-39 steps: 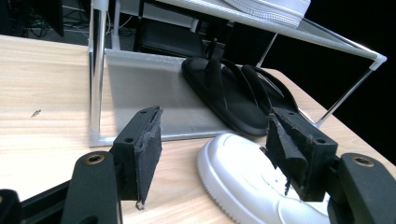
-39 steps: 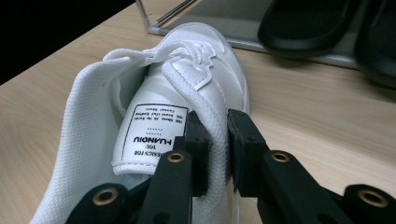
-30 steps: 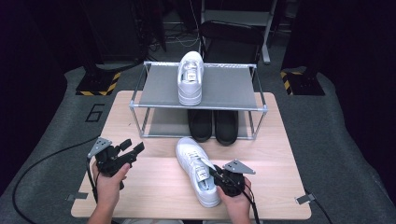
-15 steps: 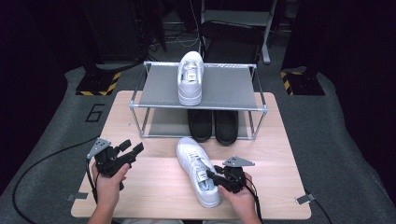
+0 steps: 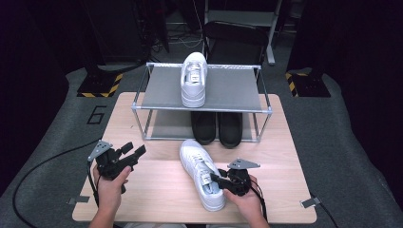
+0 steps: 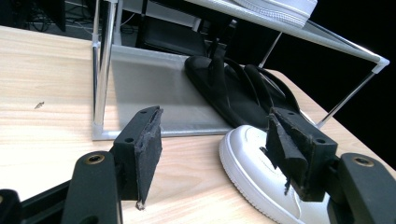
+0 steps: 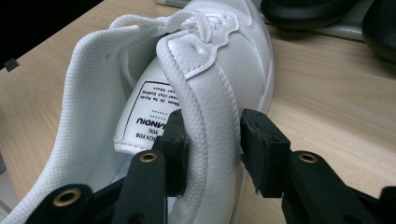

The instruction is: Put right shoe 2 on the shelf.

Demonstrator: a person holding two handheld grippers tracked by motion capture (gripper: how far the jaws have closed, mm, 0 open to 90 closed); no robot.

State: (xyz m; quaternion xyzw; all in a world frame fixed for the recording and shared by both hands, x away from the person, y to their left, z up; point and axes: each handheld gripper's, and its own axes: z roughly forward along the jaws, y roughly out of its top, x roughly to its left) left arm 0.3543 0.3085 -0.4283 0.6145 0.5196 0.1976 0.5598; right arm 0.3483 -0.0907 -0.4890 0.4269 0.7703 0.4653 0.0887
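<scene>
White leather is what worries me here, so I'll run from left to right across the table [image 5: 157, 204]. My left gripper [image 5: 134, 153] hovers wide open over the wood with nothing between its pads [image 6: 150, 156], aimed toward the toe of the white shoe [image 5: 202, 173], which lies on the table in front of the shoe rack [image 5: 202, 107], toe toward the rack and heel toward me. Just behind that toe sit the black shoes [image 5: 217, 127] on the lower shelf, and the matching white shoe [image 5: 194, 78] rests on the top shelf. My right gripper [image 7: 212, 140] is pinching the thin side wall of the collar, one jaw inside the opening by the printed tongue label [image 7: 152, 116], the other outside. I judge that grip is shallow and off to one side: if I lift, the shoe may swing toe-down and slip out, or its toe may clip the rack's top rail [image 5: 202, 109] or nudge its partner up there, unless my left gripper steadies the front
</scene>
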